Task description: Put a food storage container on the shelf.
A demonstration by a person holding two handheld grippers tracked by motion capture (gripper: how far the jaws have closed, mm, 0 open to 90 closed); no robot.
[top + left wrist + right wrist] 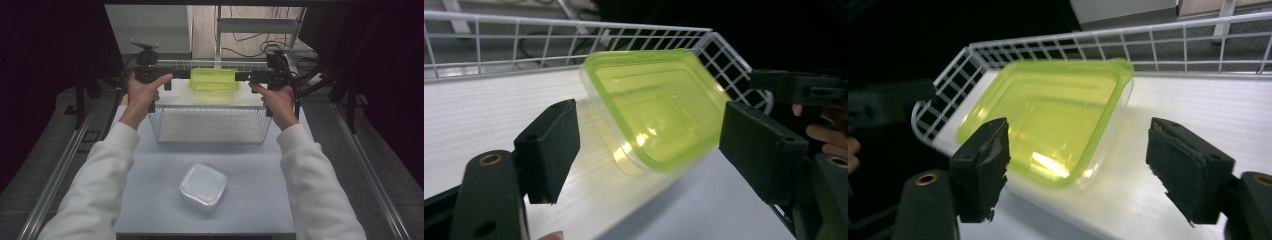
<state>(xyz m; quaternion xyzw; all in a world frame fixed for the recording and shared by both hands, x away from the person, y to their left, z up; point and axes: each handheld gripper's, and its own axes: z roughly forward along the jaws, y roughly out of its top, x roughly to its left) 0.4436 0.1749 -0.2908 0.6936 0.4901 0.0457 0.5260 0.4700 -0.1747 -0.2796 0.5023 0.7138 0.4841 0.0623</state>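
A translucent lime-green rectangular plastic container (214, 79) sits in the upper centre of the high view, on the white top shelf of a white wire rack (210, 125). Its lid is a brighter green than the clear-tinted walls below, it has rounded corners, and it lies flat on the shelf close to the low wire rail at the back.

At the container's left in the high view, the left gripper (167, 80) is held level in the person's hand, its tips just beside the container's short end. The left gripper view shows its black jaws standing wide, with the container (656, 107) ahead of them and nothing pressed between the pads. At the container's right, the right gripper (242, 76) mirrors it, jaws likewise wide and clear of the container (1048, 120) in the right gripper view.

Lower centre of the high view, a clear, rounded-square plastic lidded box (202, 186) rests on the pale worktop (150, 200), in front of the rack and well apart from both grippers. White sleeves (100, 175) enter from the bottom corners.
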